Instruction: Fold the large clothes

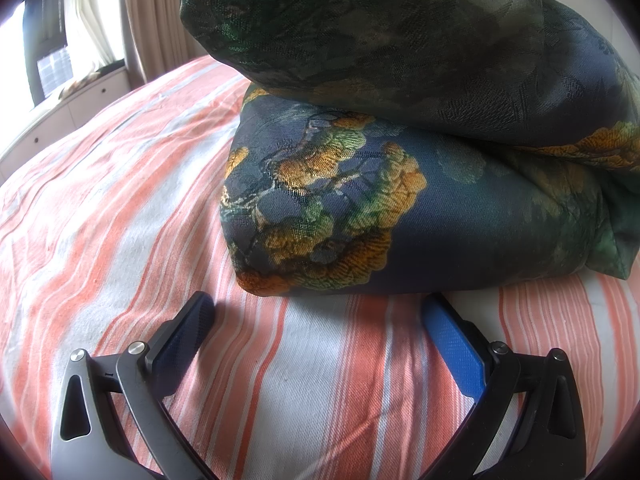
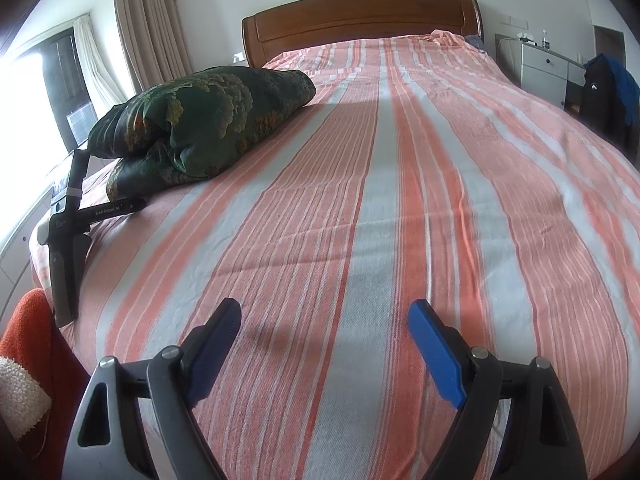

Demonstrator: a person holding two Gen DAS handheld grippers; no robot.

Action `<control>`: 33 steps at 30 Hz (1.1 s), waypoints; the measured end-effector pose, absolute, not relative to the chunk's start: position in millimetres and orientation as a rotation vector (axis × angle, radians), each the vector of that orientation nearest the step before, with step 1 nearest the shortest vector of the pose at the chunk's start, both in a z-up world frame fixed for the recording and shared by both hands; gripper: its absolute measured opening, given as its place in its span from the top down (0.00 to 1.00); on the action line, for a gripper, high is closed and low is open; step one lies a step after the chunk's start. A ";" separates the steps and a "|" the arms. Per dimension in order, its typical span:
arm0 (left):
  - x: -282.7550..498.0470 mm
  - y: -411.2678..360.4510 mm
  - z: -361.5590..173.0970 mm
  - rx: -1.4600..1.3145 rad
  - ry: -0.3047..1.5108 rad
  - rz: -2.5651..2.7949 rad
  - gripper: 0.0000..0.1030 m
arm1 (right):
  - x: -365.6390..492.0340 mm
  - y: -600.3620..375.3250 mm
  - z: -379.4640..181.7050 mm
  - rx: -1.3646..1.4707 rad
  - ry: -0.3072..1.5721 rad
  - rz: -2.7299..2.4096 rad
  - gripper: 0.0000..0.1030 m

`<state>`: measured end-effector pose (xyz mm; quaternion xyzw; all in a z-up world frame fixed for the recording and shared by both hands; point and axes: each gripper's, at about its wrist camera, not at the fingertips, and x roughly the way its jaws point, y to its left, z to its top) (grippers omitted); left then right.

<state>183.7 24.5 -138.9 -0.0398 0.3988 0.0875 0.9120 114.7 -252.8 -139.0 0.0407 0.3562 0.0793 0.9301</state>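
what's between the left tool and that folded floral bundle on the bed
Nothing visible. The left tool is open just short of the floral bundle, with only bare striped bedsheet between its fingers and the bundle's near edge.

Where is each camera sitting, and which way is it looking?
Left wrist: sits on the left gripper, aimed down at the folded floral bundle close ahead on the striped bedsheet; its own open fingers show.
Right wrist: sits on the right gripper, looking along the bed toward the wooden headboard; its own open fingers show, plus the left gripper and an orange sleeve.
Shared: the floral bundle, the striped bedsheet, the curtains.
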 end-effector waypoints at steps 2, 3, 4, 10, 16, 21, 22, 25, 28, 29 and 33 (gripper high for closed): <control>183.8 24.5 -138.9 -0.082 0.822 0.180 0.00 | 114.8 -252.8 -139.1 0.084 0.730 0.163 0.17; 183.7 24.5 -138.9 -0.082 0.822 0.180 0.00 | 114.8 -252.7 -139.1 0.084 0.730 0.163 0.17; 183.8 24.5 -138.9 -0.082 0.822 0.180 0.00 | 114.8 -253.0 -139.2 0.085 0.730 0.163 0.17; 183.6 24.5 -139.0 -0.082 0.822 0.180 0.00 | 113.2 -259.2 -136.3 0.103 0.722 0.166 0.17; 183.8 24.5 -139.1 -0.082 0.822 0.180 0.00 | 117.5 -276.7 -137.5 0.187 0.720 0.135 0.17; 183.4 24.5 -139.3 -0.082 0.822 0.180 0.00 | 118.6 -271.7 -132.2 0.181 0.683 0.128 0.17; 183.8 24.5 -139.2 -0.082 0.822 0.180 0.00 | 116.5 -270.1 -130.6 0.171 0.676 0.126 0.17; 184.4 26.4 -138.6 -0.083 0.814 0.178 0.00 | 109.8 -267.5 -127.5 0.130 0.670 0.122 0.17; 183.7 27.8 -137.3 -0.084 0.815 0.177 0.00 | 106.7 -264.8 -126.9 0.098 0.684 0.111 0.17; 183.8 27.3 -137.4 -0.080 0.817 0.179 0.00 | 107.7 -264.0 -127.0 0.095 0.694 0.107 0.17; 186.8 30.3 -135.1 -0.101 0.859 0.165 0.00 | 125.1 -254.5 -111.4 0.106 0.714 0.122 0.17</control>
